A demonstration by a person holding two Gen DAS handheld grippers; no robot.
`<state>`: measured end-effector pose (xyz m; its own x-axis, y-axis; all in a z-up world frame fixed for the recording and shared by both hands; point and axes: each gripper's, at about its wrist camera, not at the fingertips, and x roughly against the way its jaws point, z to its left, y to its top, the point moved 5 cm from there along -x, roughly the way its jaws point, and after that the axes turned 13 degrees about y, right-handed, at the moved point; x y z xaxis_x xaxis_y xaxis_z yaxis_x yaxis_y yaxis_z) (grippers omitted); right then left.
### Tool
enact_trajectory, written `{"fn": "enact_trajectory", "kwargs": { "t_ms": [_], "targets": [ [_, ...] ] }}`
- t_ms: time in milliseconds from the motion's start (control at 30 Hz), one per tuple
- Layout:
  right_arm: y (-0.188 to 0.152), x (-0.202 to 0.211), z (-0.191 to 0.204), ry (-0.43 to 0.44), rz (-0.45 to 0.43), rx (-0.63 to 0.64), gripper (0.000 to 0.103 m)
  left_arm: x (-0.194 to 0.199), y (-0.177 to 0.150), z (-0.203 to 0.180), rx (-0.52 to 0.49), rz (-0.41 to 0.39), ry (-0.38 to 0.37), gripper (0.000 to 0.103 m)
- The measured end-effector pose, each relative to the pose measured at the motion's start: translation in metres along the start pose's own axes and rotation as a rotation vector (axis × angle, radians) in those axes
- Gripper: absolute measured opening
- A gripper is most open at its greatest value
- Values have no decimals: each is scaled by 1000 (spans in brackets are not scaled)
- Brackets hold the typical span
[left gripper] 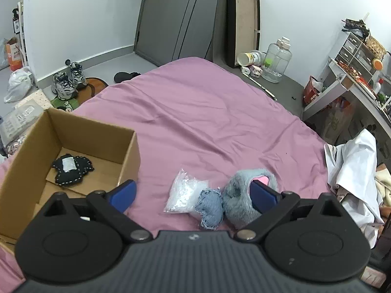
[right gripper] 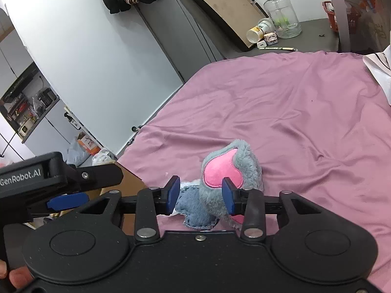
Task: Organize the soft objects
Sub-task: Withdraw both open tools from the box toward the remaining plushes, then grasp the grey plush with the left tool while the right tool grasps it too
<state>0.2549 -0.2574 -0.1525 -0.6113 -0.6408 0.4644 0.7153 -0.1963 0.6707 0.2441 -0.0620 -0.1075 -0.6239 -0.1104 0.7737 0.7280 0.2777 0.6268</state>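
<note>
On the pink bed (left gripper: 207, 112) three soft things lie in a tight row: a clear plastic bag (left gripper: 184, 190), a blue denim piece (left gripper: 211, 207) touching it, and a grey plush toy (left gripper: 240, 200) with pink patches pressed against the denim. A cardboard box (left gripper: 73, 141) sits at about nine o'clock from them and already holds a black stitched pouch (left gripper: 70, 169).

The left gripper (left gripper: 193, 193) is released, its jaws spread wide, one blue finger near the box corner and the other touching or overlapping the plush; from this view I cannot tell which. The right gripper (right gripper: 201, 195) is partly open, its jaws straddling the lower part of the plush without visibly squeezing it, the denim lying between the fingers at seven o'clock from the toy.

The likely next step is closing on the plush and carrying it to the box. The risks:
- The denim touches the plush, so closing may pinch both and drag the denim along.
- Fur compresses, so a shallow bite could slip out mid-carry.
- Both grippers crowd the same toy and could knock together.
- The plastic bag is slick and may slide away if nudged.
</note>
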Motion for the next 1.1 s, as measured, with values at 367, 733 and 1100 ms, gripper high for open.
{"fn": "enact_trajectory", "kwargs": {
  "t_ms": [367, 733, 1100],
  "targets": [
    [-6, -9, -18, -109, 32, -1, 48, -22, -5, -7, -9, 43, -11, 99],
    [-7, -3, -34, -157, 16, -44, 32, -30, -12, -31, -64, 46, -31, 83],
    [2, 12, -50, -202, -13, -127, 13, -46, -18, -60, -96, 95, -87, 61]
  ]
}}
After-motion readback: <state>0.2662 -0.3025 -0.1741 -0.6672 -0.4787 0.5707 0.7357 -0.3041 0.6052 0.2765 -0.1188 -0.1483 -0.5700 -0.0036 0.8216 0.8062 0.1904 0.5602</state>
